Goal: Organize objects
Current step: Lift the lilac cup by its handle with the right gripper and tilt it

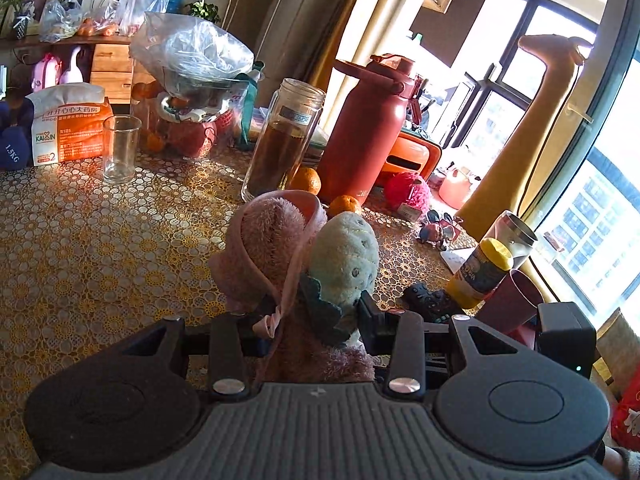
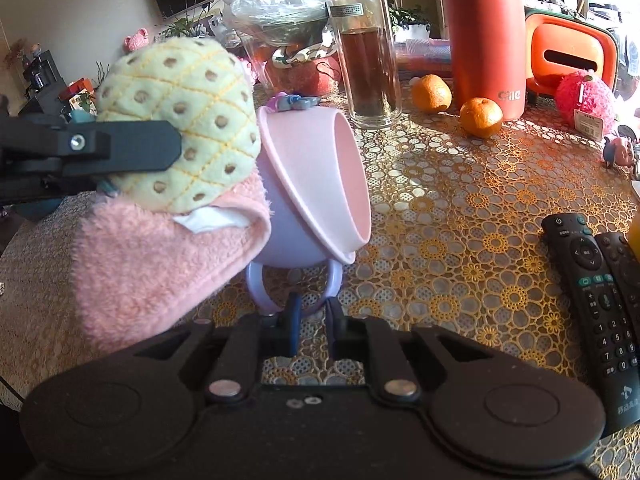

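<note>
Sunlit lace-covered table (image 2: 460,216), cluttered; plush toy being brought to a tilted cup.
Left gripper (image 1: 308,316) clamps the pink plush with its pineapple (image 2: 180,120), just beside the pink-and-lilac cup (image 2: 312,184), whose handle the right gripper (image 2: 312,316) pinches, nearly closed. Likely next: ease the plush into the mouth.

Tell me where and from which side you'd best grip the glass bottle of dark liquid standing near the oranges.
Grip the glass bottle around its straight mid-body, coming in level from the open table side in front. It stands upright, tall and narrow, so a top-down pinch looks less stable. The red flask and oranges crowd its right, and the tilted pink cup sits near its left.
</note>
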